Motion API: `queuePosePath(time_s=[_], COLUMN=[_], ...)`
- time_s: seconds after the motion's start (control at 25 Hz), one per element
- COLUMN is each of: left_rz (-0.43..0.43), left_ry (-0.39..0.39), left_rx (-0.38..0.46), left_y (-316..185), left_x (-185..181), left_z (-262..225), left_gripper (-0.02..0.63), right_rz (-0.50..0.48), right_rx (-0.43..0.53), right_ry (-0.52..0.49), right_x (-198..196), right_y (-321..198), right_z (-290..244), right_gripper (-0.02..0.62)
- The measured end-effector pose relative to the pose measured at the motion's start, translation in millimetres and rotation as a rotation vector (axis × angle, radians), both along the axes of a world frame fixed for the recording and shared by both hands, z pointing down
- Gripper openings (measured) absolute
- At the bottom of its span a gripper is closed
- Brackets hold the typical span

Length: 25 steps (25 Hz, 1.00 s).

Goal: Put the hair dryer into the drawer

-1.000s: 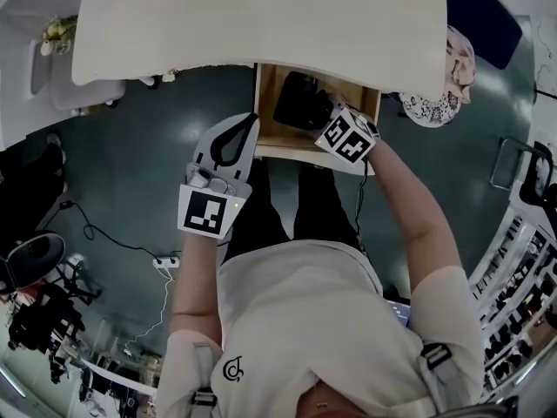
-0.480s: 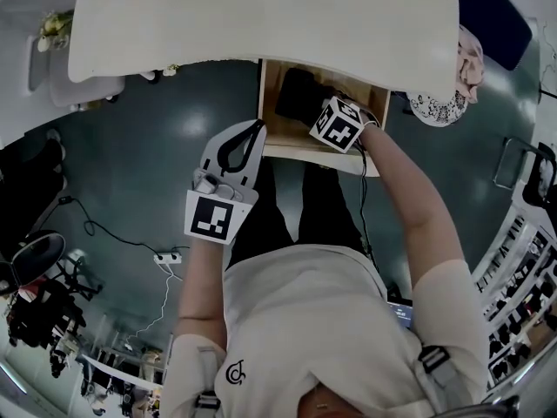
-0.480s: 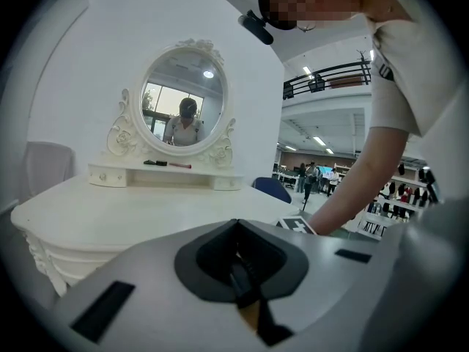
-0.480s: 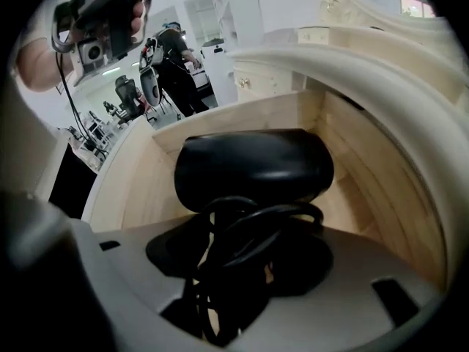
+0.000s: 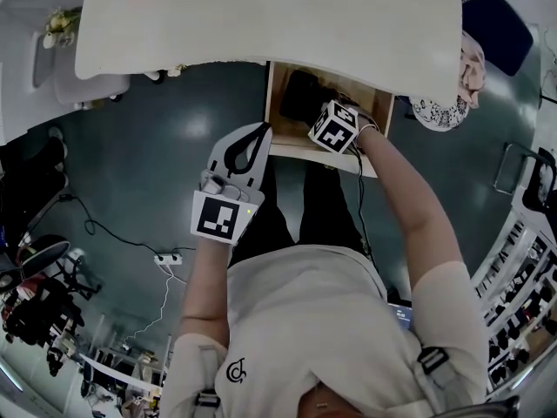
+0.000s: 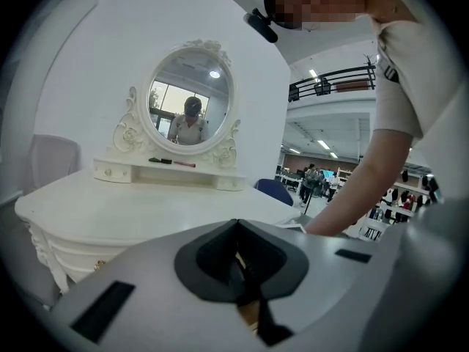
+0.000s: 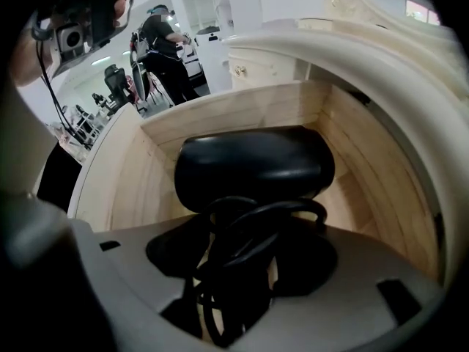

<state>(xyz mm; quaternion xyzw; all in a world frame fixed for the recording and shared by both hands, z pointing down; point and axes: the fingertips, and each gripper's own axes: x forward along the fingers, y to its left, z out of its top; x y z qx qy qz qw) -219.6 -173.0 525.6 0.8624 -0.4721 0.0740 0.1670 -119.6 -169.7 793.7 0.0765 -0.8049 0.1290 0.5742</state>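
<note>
The black hair dryer (image 7: 253,167) hangs inside the open wooden drawer (image 7: 220,119), with its body close over the drawer floor. Its handle and coiled cord (image 7: 242,240) sit between the jaws of my right gripper (image 7: 238,229), which is shut on them and points steeply down. In the head view the hair dryer (image 5: 303,101) is a dark mass in the drawer (image 5: 280,138) under the white dressing table (image 5: 261,24). There the right gripper (image 5: 318,116) reaches in from the front edge. My left gripper (image 5: 258,131) hangs left of the drawer, shut and empty.
In the left gripper view an oval mirror (image 6: 190,108) stands on the dressing table (image 6: 110,211). A power strip (image 5: 167,259) and cable lie on the floor at the left. A patterned cloth (image 5: 439,110) lies right of the drawer. My legs (image 5: 296,207) stand just before the drawer front.
My right gripper has sunk deeper into the drawer with the hair dryer and tipped more steeply down. The left gripper has stayed nearly still.
</note>
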Motion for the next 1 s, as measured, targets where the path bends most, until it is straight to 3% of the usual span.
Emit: queuePosePath(time_s=[0.08, 0.16, 0.2, 0.44, 0.68, 0.84, 1.0], left_rz=[-0.009, -0.015, -0.014, 0.002, 0.019, 0.04, 0.051], left_ry=[0.0, 0.002, 0.0, -0.007, -0.028, -0.057, -0.084], left_rx=[-0.001, 0.0, 0.002, 0.031, 0.088, 0.126, 0.147], left_y=[0.7, 1.2, 1.9, 4.2, 3.0, 5.6, 7.0], left_x=[-2.4, -4.6, -5.0, 1.7, 11.9, 17.6, 22.4], left_z=[-3.4, -7.2, -8.9, -24.9, -54.5, -70.7, -85.0], left_gripper=[0.012, 0.014, 0.014, 0.014, 0.014, 0.014, 0.014], right_rz=[0.014, 0.037, 0.053, 0.135, 0.181, 0.252, 0.276], right_rx=[0.001, -0.02, -0.021, 0.034, 0.109, 0.217, 0.307], right_ry=[0.009, 0.003, 0.001, -0.023, -0.079, -0.163, -0.267], right_x=[0.9, -1.1, -1.7, 5.1, 11.3, 9.3, 5.7], right_y=[3.2, 6.9, 6.8, -4.5, -8.9, -18.3, -23.1], right_z=[0.0, -3.0, -5.7, -36.9, -86.9, -132.4, -181.8], right_gripper=[0.263, 0.366, 0.385, 0.38, 0.218, 0.033, 0.008])
